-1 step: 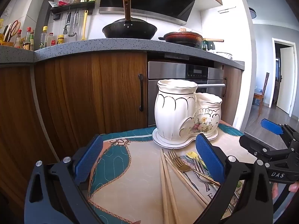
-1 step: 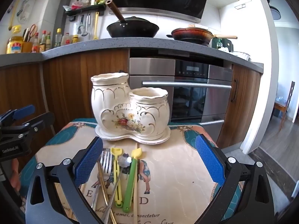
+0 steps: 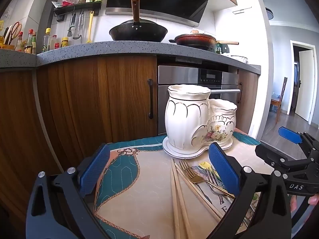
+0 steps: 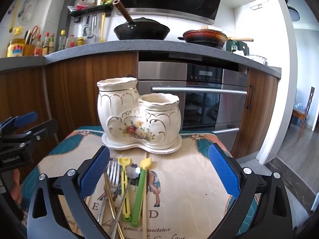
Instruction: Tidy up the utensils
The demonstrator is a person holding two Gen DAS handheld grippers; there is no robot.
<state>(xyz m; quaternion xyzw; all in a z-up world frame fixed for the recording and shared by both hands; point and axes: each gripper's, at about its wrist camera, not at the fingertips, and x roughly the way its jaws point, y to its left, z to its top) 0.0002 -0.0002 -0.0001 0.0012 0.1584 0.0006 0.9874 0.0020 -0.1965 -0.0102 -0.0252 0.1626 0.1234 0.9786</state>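
Observation:
A white twin-pot ceramic holder [image 3: 191,123] [image 4: 139,117] with a flower print stands on its saucer at the far end of the mat, both pots showing nothing inside. In front of it lie wooden chopsticks [image 3: 177,195], a gold fork [image 3: 191,174], a silver fork [image 4: 112,171], a yellow utensil [image 4: 124,179], a green-handled one [image 4: 139,187] and a flower-bowled spoon [image 4: 133,170]. My left gripper [image 3: 159,150] hovers open over the mat's left part, chopsticks between its jaws but untouched. My right gripper [image 4: 159,150] is open above the utensil pile, holding nothing.
The patterned mat [image 3: 129,189] with a teal border covers a small table. Behind it are wooden cabinets [image 3: 99,109], a steel oven [image 4: 199,99] and a counter with a black wok [image 3: 137,31] and a red pan [image 4: 205,36]. An open hallway lies to the right.

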